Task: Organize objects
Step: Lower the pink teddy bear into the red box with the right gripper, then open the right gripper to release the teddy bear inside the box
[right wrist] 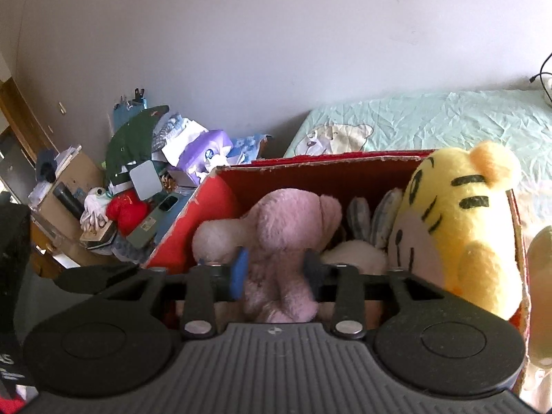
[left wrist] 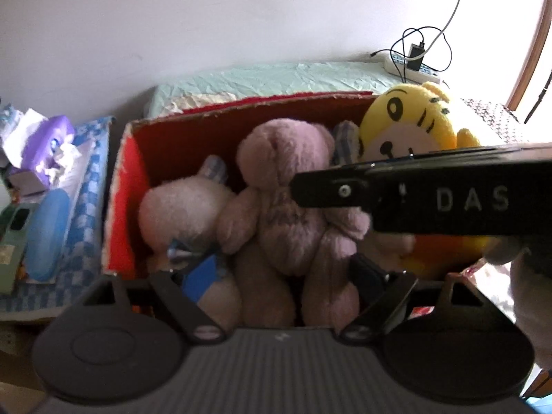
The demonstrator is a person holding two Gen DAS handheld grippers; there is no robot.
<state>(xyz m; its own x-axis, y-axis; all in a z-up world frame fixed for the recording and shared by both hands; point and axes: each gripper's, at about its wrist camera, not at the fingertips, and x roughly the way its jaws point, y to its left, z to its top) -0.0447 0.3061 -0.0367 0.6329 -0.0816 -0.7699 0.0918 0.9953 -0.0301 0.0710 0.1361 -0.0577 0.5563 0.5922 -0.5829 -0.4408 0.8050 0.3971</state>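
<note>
Beside the bed (right wrist: pixel 448 120), right gripper (right wrist: pixel 276 269) pinches the pink bear (right wrist: pixel 283 220); left view shows left gripper (left wrist: pixel 279 272) spread.

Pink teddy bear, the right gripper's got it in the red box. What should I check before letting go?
1. Right gripper shut on pink teddy bear: ok.
2. Bear within red cardboard box walls: ok.
3. Bear's weight resting on box floor: cannot tell, hidden.
4. Left gripper clear of bear: not ok, its open fingers flank the legs.
5. Yellow tiger plush settled at the box's right end: ok.
</note>
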